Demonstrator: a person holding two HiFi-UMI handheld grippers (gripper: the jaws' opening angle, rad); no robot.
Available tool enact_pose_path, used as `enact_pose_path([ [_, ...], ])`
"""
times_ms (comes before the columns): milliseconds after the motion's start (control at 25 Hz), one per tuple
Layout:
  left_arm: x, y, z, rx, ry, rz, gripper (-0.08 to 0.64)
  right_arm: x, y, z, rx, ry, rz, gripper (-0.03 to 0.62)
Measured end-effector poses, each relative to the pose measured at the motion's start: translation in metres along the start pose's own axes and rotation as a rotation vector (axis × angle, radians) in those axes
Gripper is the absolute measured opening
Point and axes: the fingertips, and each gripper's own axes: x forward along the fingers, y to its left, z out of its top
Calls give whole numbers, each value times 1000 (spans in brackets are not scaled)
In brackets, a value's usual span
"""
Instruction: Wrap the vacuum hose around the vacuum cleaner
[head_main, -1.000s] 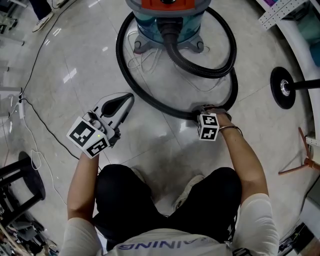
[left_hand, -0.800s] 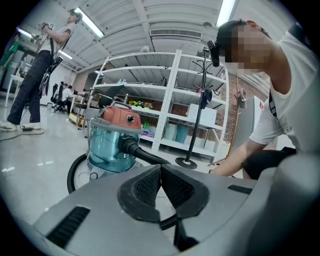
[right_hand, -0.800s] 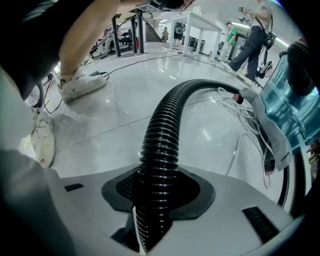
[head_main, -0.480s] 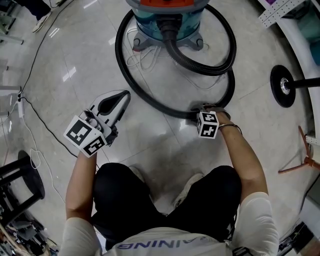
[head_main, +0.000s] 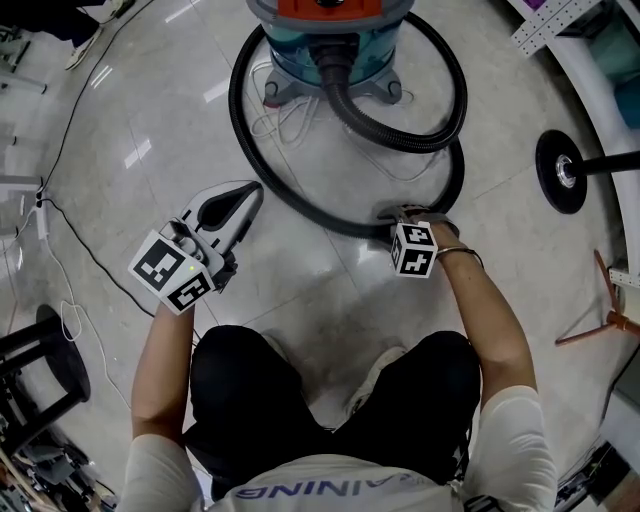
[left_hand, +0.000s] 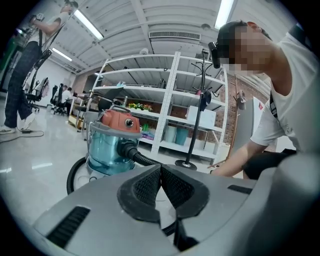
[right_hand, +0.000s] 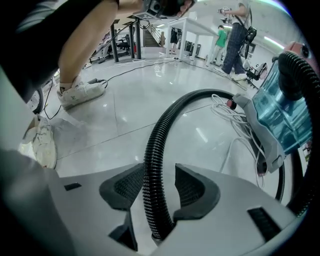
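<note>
Right gripper (head_main: 402, 214) has just been opening. It is now moderately wide, with the black ribbed hose (right_hand: 151, 150) running lengthwise between the jaws. The hose lies against one pad and there is a clear gap to the other, so nothing is clamped. A second ago the same hose sat in a tighter jaw. The gripper points steeply down at the floor (head_main: 330, 290), in the same place as before.

Left gripper (head_main: 252, 192) has not shifted. Its jaws are together and empty, it is held nearly level, and it sits well off to the side of the right one.

The hose loop looks unchanged. From the right gripper's tips it sweeps away across the floor, curves in front of the left gripper and goes round the vacuum cleaner (head_main: 375, 45), which stands ahead of both grippers. A second stretch arcs back from the cleaner's front port toward the right gripper. The hose lies loose on the floor, not snug against the body.

A white power cord (head_main: 272, 122) is bunched between the cleaner and the hose loop.

The only container is the cleaner's see-through blue drum (left_hand: 104, 150) under an orange top. I cannot tell what is inside it.
</note>
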Motion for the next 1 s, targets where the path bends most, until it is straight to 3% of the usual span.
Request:
enact_pose_path([
  [400, -14, -31, 62, -20, 1, 0, 17, -90, 2, 38, 62, -49, -48, 167],
  [680, -46, -72, 146, 6, 47, 25, 17, -211, -4, 83, 191, -132, -228, 73],
  [1000, -90, -122, 259, -34, 45, 48, 17, -368, 3, 157, 337, -259, -314, 22],
])
